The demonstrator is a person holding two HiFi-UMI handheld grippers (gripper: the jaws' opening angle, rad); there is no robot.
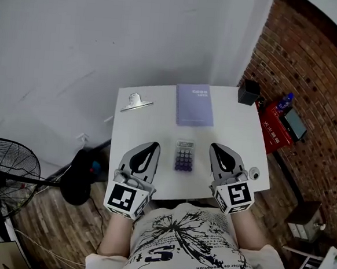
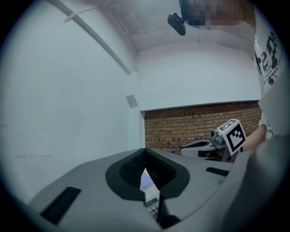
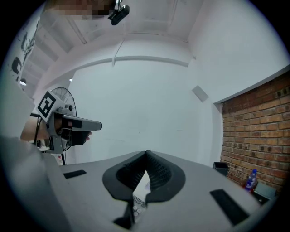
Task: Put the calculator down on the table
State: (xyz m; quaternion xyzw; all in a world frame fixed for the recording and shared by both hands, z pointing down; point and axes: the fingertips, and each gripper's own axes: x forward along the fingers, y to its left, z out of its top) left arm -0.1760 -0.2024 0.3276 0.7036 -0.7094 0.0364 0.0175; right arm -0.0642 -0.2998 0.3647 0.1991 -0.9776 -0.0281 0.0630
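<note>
calculator [image 1: 184, 156] flat on table [image 1: 152, 124] | 2 gripper views: sliver only

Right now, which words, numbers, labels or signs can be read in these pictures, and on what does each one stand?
No text can be read with certainty.
On the purple notebook: a short line of print near its top, too small to read.
On the calculator: key marks, too small to read.
On the red box: light print, blurred.
On the T-shirt: large black letters, distorted and cut off by the picture's edge, not readable.
</note>
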